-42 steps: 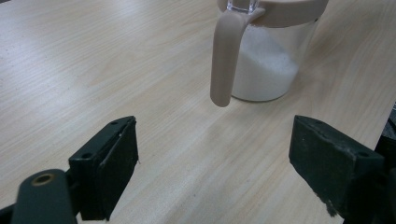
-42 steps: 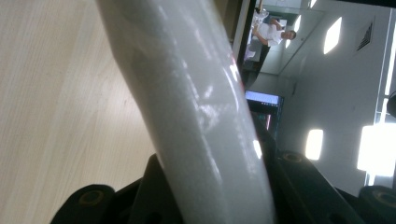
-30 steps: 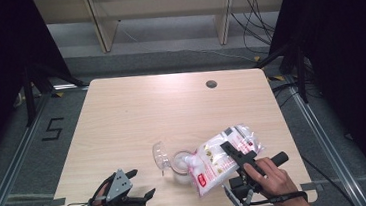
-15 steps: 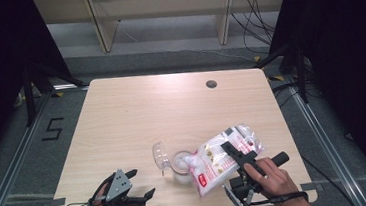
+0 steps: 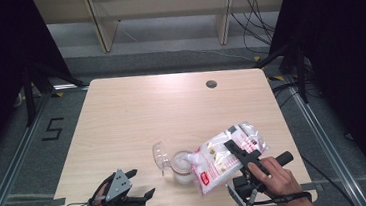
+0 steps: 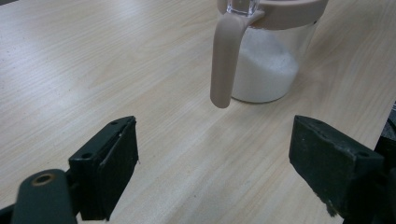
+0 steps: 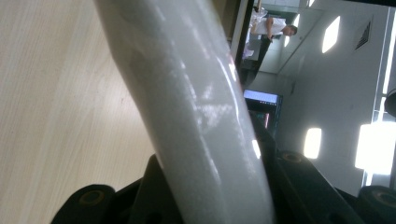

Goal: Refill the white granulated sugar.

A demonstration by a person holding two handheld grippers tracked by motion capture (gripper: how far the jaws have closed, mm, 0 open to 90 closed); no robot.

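Right claw (image 5: pixel 239 154) clamps tilted bag (image 5: pixel 223 157) over jar (image 5: pixel 181 166) of white powder; left claw (image 5: pixel 140 184) wide open, empty, on tabletop (image 5: pixel 171 109).

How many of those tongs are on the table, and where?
2: the left tongs near the front left edge, open and empty; the right tongs at front right, clamped on the bag over the jar.
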